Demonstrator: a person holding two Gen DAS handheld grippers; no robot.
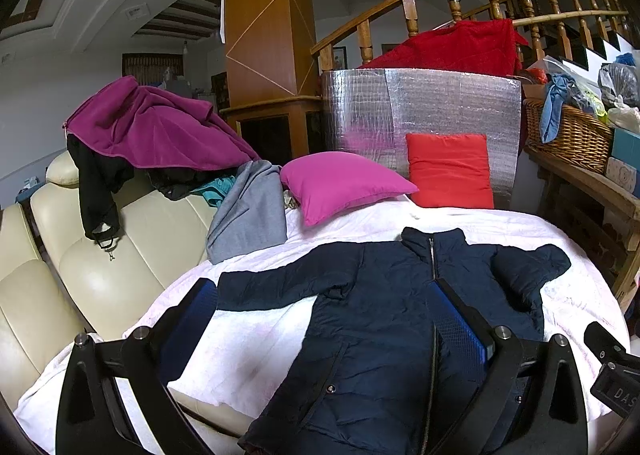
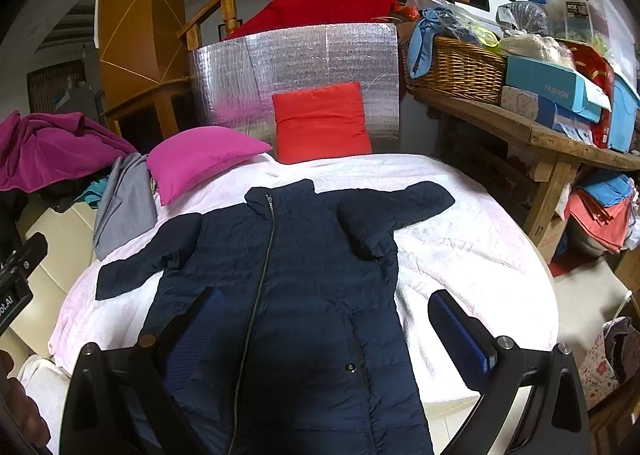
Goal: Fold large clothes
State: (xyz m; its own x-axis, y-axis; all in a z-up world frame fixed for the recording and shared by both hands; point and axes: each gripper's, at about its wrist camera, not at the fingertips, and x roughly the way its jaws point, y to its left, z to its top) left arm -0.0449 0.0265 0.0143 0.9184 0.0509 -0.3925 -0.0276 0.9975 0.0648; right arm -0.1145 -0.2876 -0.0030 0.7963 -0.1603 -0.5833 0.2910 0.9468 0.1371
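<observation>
A dark navy puffer jacket (image 1: 384, 319) lies flat, zipped, front up on a white blanket (image 1: 256, 351), collar away from me. Its left sleeve stretches out sideways; its right sleeve (image 2: 384, 215) is bent back over itself. My left gripper (image 1: 324, 319) is open and empty, hovering above the jacket's lower left half. My right gripper (image 2: 324, 331) is open and empty above the jacket (image 2: 288, 295), over its lower right half. The right gripper's body shows at the right edge of the left wrist view (image 1: 612, 367).
A magenta pillow (image 1: 340, 183) and a red pillow (image 1: 450, 169) lie beyond the collar, before a silver foil panel (image 1: 420, 111). A cream sofa (image 1: 112, 255) with piled clothes stands left. A wooden bench (image 2: 532, 131) with a wicker basket (image 2: 456, 67) and boxes stands right.
</observation>
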